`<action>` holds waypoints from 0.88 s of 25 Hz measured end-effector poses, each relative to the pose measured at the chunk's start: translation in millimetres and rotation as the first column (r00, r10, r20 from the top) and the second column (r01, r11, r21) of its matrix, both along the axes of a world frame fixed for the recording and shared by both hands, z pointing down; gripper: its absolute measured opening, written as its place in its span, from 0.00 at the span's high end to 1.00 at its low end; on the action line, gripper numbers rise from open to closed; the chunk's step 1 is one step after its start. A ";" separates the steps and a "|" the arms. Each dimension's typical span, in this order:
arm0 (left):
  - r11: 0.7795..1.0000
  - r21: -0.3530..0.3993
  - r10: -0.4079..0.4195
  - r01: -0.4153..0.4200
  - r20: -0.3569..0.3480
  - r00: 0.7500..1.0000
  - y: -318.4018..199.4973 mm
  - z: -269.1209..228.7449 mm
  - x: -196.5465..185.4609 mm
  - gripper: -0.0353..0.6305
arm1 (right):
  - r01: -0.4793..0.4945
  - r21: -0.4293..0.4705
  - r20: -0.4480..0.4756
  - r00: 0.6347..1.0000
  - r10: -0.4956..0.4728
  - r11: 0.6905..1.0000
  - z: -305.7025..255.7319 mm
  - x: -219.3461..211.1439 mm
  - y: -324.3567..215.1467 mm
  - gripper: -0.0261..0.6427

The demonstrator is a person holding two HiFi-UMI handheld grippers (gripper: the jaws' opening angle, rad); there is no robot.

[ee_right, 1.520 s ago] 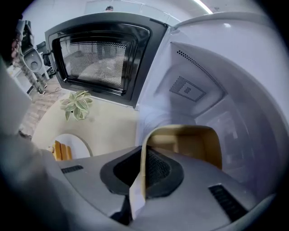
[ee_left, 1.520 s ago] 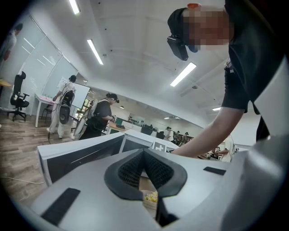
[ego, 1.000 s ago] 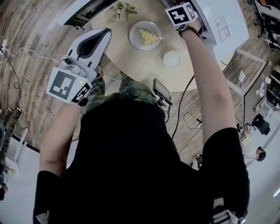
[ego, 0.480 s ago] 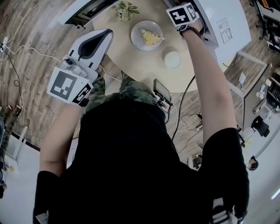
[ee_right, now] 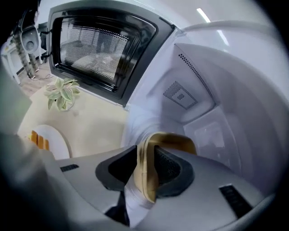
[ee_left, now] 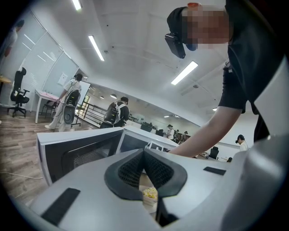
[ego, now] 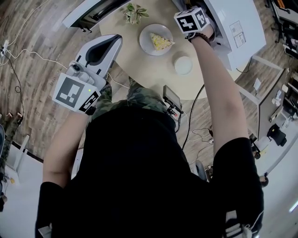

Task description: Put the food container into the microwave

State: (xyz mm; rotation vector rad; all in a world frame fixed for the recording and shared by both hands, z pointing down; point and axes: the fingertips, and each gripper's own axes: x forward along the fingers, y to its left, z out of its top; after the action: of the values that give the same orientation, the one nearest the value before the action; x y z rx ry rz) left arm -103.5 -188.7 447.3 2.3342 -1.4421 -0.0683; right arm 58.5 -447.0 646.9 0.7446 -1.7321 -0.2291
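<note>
The white microwave (ego: 235, 25) stands at the table's far right with its door (ee_right: 104, 49) swung open and its pale cavity (ee_right: 212, 103) in front of my right gripper (ee_right: 146, 153). The food container (ee_right: 174, 140), with a tan rim and a whitish body, sits at the mouth of the cavity. Its rim stands between my right jaws, which have just been opening, and the pads no longer press on it. In the head view only the right gripper's marker cube (ego: 191, 21) shows, against the microwave. My left gripper (ego: 111, 42) hangs shut and empty over the table's left edge.
On the round beige table (ego: 149, 74) are a white plate (ego: 156, 39) with a yellow slice of food, a small white round lid or cup (ego: 183, 65) and a small green plant (ego: 135, 11). A black device (ego: 171, 97) sits at the table's near edge. People stand far off in the room.
The right gripper's marker cube has shifted a little to the left and up and has turned slightly. The left gripper has kept still.
</note>
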 end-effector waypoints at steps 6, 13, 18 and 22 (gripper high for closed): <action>1.000 0.010 0.013 -0.013 0.000 1.000 2.9 -5.4 2.0 0.92 | 0.043 0.139 0.006 0.999 -0.044 0.989 -23.2 -4.3 13.6 0.77; 0.997 0.057 0.052 -0.053 0.017 0.999 -3.2 -23.4 7.8 0.92 | 0.109 0.167 0.073 0.990 -0.123 0.980 -61.4 -20.3 77.3 0.81; 0.988 0.108 0.106 -0.109 0.031 0.994 -9.7 -43.5 25.6 0.92 | 0.124 0.166 0.145 0.978 -0.149 0.978 -93.5 -24.6 129.8 0.92; 0.975 0.149 0.161 -0.166 0.047 0.986 -11.4 -60.0 43.3 0.92 | 0.098 0.212 0.198 0.970 -0.141 0.972 -121.8 -15.0 162.3 0.94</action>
State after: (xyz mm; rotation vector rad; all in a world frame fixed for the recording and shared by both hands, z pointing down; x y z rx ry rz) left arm -60.2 -200.1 387.4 2.5818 -1.2955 -0.0951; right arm 43.6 -284.6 525.1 0.8359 -1.9796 -0.4264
